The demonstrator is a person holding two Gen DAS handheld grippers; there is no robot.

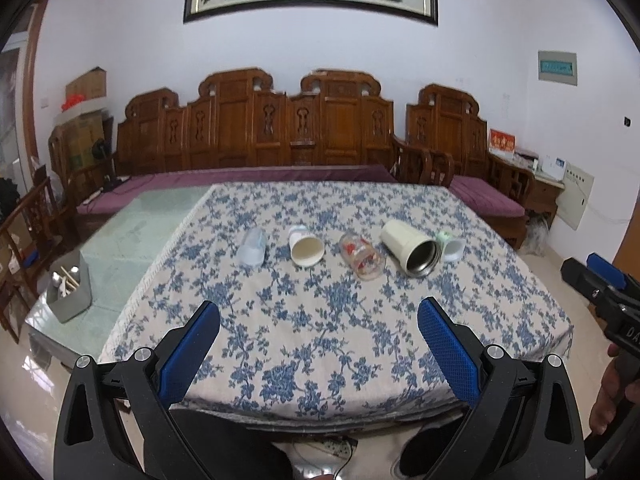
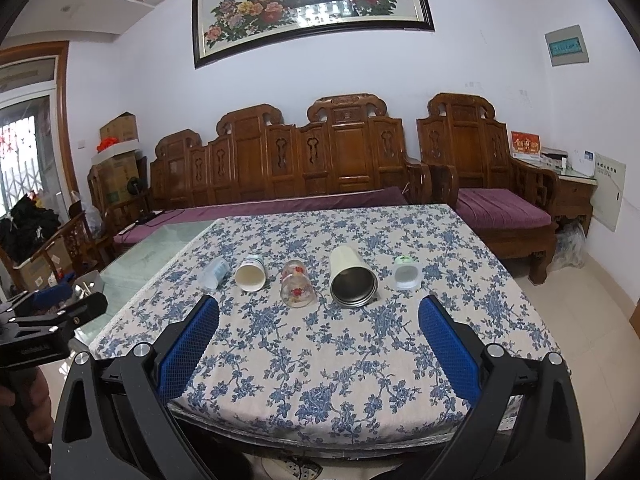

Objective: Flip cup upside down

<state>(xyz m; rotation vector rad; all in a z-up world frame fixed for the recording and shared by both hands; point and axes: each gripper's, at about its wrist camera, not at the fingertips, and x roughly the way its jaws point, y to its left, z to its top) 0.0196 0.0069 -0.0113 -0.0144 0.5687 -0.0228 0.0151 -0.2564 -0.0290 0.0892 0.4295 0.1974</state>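
Carved wooden sofa (image 1: 256, 128) runs along the back wall, purple cushion on the seat; framed floral painting (image 2: 312, 12) hangs above it.

Worktop (image 1: 320, 340) stands in front of the sofa, covered by a blue-and-white floral cloth (image 2: 320, 360). Strip of bare green glass surface to the left of the cloth carries a grey metal container (image 1: 68, 292) with utensils in it.

Left gripper (image 1: 318, 354): jaws wide apart, nothing between the blue pads, held above the near edge of the worktop. Right gripper (image 2: 318, 354): jaws likewise wide apart and empty, same height over the near edge. Each gripper shows at the side of the other's view.

Five cups lie on their sides in a row across the middle of the cloth, mouths turned towards the cameras, well apart from both grippers. By size:
- cream steel-lined tumbler (image 2: 354, 282), second from right, the largest.
- clear glass with red print (image 2: 297, 289), centre.
- white paper cup (image 2: 251, 274), second from left.
- clear plastic cup (image 2: 214, 274), far left, near the cloth's fringe.
- small translucent cup with green base (image 2: 406, 274), far right. In the left wrist view it lies just beside the tumbler; whether they touch cannot be told.

None of the cups stands upside down.
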